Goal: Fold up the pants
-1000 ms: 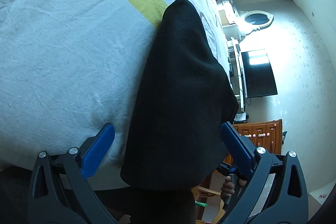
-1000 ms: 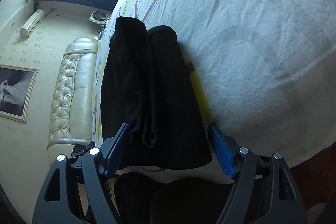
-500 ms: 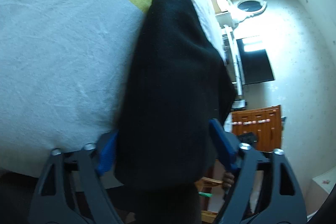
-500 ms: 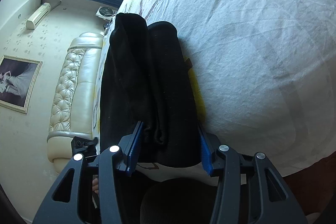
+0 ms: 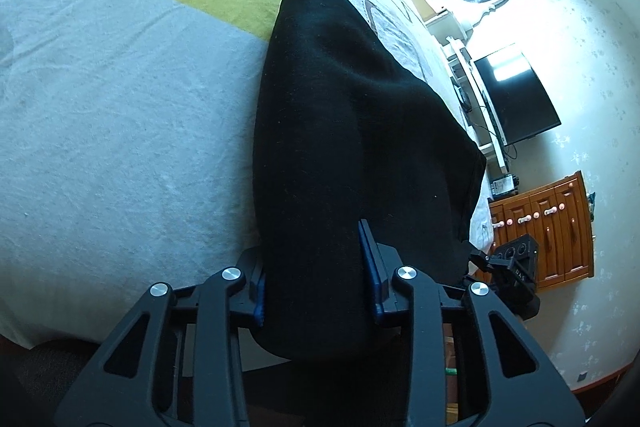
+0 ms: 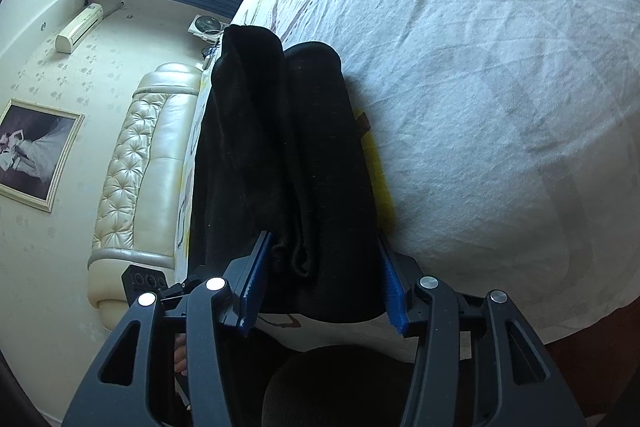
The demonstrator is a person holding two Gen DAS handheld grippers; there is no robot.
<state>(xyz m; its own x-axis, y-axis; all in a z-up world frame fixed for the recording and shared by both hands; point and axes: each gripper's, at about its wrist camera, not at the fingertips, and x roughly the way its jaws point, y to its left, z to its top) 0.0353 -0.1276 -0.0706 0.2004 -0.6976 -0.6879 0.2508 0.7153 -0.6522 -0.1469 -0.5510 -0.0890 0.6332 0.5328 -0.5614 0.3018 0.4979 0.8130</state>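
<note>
Bed (image 5: 100, 115), white sheet with a yellow patch, fills most of both my views; pants (image 5: 340, 131), black, folded lengthwise, lie along its near edge with one end hanging over the side toward me. In my right view the pants (image 6: 280, 155) show two stacked layers with a hemmed edge at the near end. Padded headboard (image 6: 140, 163) beyond them on that side; television (image 5: 516, 99) and wooden cabinet (image 5: 548, 227) on the other. My left gripper (image 5: 316, 279): blue pads closing, black cloth bunched between them and touching both. My right gripper (image 6: 322, 283): jaws part-spread, blue pads against both sides of the pants' near end, pinching it
</note>
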